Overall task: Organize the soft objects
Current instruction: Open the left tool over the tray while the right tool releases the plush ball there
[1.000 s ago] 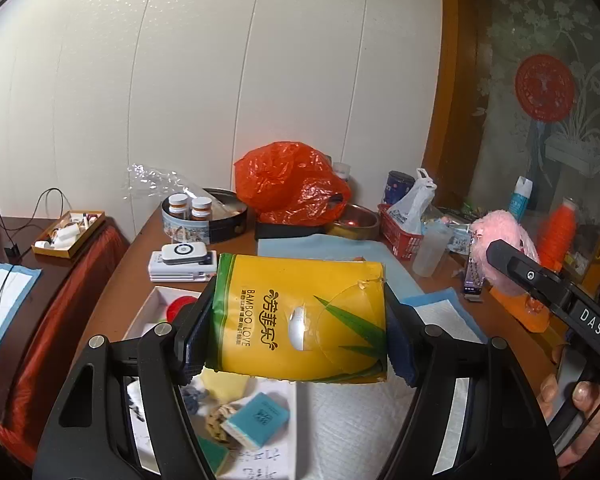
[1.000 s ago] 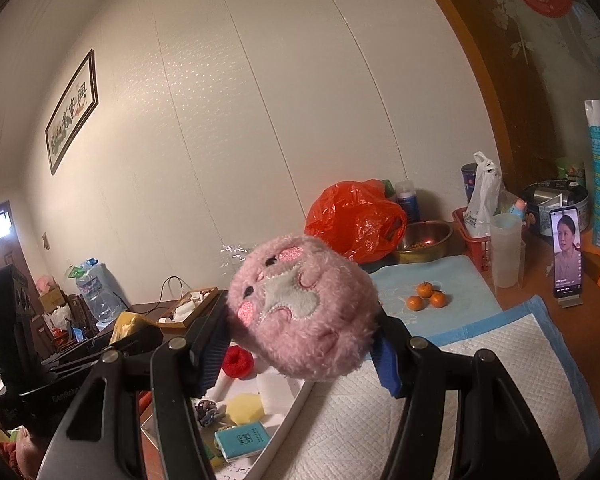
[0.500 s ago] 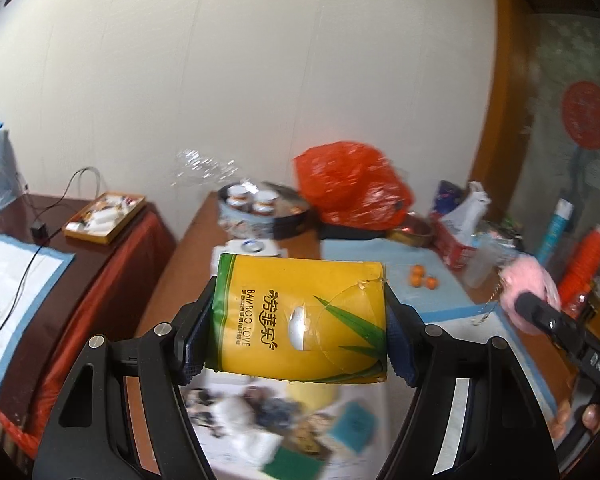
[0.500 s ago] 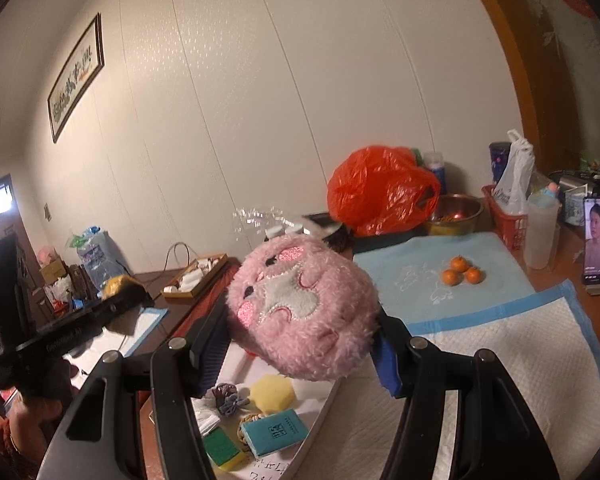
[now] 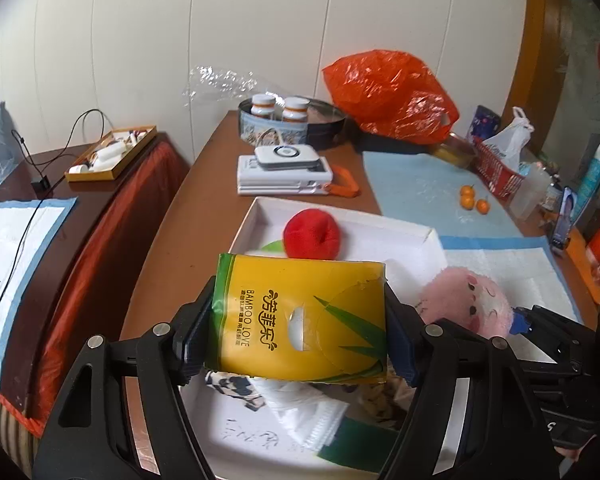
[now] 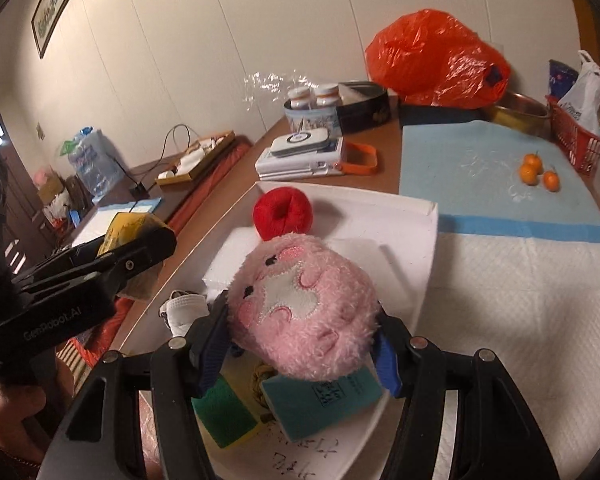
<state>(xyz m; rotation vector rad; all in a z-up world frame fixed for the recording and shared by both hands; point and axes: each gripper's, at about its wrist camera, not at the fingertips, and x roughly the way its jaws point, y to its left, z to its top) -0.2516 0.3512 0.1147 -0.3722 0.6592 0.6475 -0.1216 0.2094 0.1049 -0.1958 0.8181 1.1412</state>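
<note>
Fingers of your left gripper [image 5: 300, 330] clamp the yellow tissue pack [image 5: 300, 320] at lower centre, tilted down over the white tray [image 5: 380, 228]; a red yarn ball [image 5: 311, 234] sits just beyond. Right view: your right gripper [image 6: 302, 338] pinches the pink plush toy [image 6: 300, 312] above the tray's teal box [image 6: 324, 400] and green sponge [image 6: 220, 412].

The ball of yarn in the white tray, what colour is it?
Red; the right wrist view shows the ball of yarn best.
</note>
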